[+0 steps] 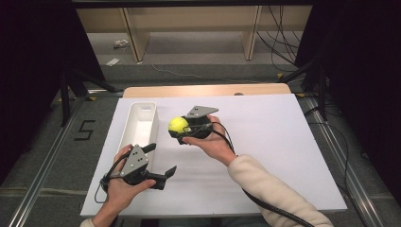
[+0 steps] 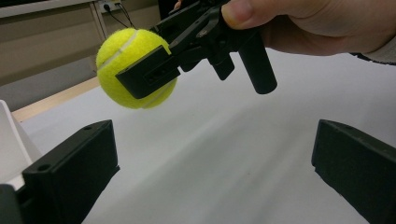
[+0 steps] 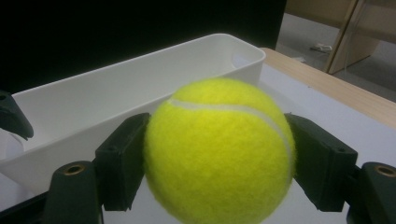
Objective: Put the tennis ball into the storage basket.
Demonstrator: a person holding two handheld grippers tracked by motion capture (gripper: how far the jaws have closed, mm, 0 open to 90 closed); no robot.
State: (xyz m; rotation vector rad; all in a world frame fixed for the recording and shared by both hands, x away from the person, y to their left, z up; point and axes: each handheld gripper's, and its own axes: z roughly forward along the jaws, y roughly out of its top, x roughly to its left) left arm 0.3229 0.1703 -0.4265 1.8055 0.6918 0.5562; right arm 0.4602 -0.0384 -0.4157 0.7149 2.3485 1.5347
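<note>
The tennis ball [image 1: 178, 125] hangs above the white table [image 1: 283, 156], just right of the long white bin [image 1: 140, 124], which I take as my landmark. Left of everything, near the bin's near end, my left gripper [image 1: 161, 161] has its jaws wide apart on nothing. Right of the bin, my right gripper [image 1: 182, 130] is clamped on the ball, clear of the bin's rim
</note>
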